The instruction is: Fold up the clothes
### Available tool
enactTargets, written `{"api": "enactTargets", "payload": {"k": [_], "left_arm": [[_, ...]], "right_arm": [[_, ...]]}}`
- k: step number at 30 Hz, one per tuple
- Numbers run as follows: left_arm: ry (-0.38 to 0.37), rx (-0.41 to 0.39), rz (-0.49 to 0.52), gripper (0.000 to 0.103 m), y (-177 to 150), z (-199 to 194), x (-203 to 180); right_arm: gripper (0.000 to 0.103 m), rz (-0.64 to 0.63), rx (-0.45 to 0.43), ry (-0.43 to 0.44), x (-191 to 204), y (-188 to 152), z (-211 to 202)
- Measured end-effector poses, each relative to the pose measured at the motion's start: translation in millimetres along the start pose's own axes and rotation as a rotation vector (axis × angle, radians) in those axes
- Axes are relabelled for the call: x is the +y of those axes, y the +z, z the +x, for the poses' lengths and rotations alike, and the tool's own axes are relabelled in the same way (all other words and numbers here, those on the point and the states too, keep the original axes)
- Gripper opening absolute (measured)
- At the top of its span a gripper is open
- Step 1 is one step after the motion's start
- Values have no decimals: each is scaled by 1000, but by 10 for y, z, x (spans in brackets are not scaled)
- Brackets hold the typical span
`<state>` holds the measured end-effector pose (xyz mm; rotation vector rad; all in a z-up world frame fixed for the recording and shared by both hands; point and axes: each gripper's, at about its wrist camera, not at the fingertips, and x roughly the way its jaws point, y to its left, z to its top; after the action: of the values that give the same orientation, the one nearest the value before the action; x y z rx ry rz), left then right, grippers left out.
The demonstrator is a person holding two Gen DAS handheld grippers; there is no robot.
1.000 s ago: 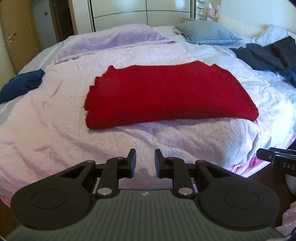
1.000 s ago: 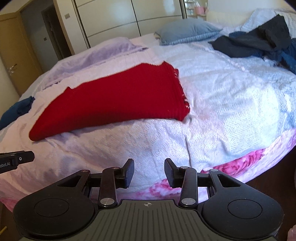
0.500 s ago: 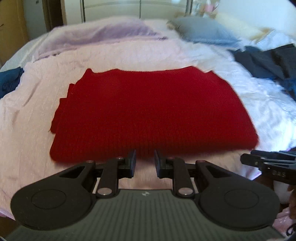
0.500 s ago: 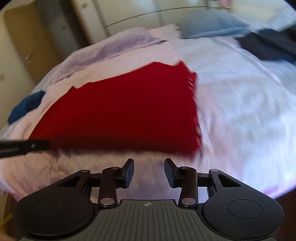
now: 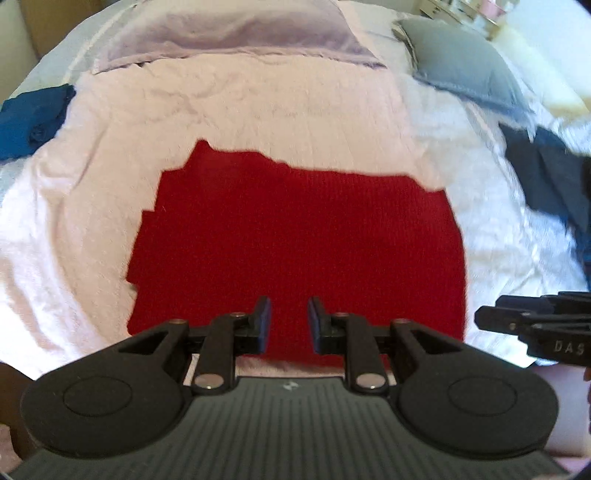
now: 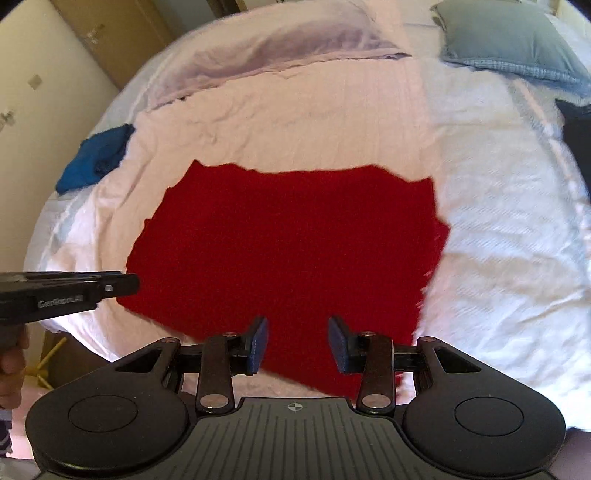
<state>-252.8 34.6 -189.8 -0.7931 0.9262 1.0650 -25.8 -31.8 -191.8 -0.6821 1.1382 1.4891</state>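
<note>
Lying flat on the bed (image 5: 258, 110), the red sweater (image 5: 295, 236) is a folded, roughly rectangular block near the bed's near edge, about midway along it; its left side is stepped and uneven, its far edge slightly ragged. Both grippers hang above it, pointing steeply down. The left gripper (image 5: 289, 323) has its jaws parted with a narrow gap, nothing between them, over the sweater's near edge. The right gripper (image 6: 297, 341) has its jaws parted wider, also with nothing in them, over the sweater's near right part. In the right wrist view the left gripper's tip sits at the sweater's left near corner, with part of a hand (image 6: 13, 365) behind it; whether it touches the cloth cannot be told. A blue garment (image 6: 94, 158) lies by the bed's left edge, well apart from the sweater. A grey pillow (image 6: 509, 40) sits at the far right corner, dark clothes (image 5: 546, 177) along the right edge, and a lilac blanket (image 5: 236, 33) across the far side.
</note>
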Motion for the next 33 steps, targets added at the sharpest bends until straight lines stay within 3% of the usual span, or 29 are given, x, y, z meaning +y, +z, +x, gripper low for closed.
{"api": "enactTargets", "payload": {"k": [6, 11, 16, 20, 23, 29, 31, 33], "left_arm": [[44, 3, -105, 24, 220, -275, 10], [123, 18, -268, 24, 157, -189, -93], [254, 14, -576, 24, -226, -146, -465], [288, 34, -841, 24, -628, -89, -1024], [286, 73, -942, 24, -867, 56, -1457], [321, 121, -1077, 24, -1191, 441, -2053], [349, 147, -1117, 24, -1240, 559, -2184], [382, 146, -1143, 24, -1194, 561, -2253]], "right_arm": [[40, -75, 71, 66, 135, 571, -271], [40, -212, 161, 143, 4, 859, -8], [40, -441, 282, 229, -272, 1099, 307], [40, -664, 365, 284, -601, 1230, 328], [40, -770, 396, 317, -942, 1218, 302], [40, -715, 479, 280, -1693, 1078, 619], [40, -739, 454, 226, -1798, 1044, 723], [40, -828, 374, 169, -1766, 1011, 690]]}}
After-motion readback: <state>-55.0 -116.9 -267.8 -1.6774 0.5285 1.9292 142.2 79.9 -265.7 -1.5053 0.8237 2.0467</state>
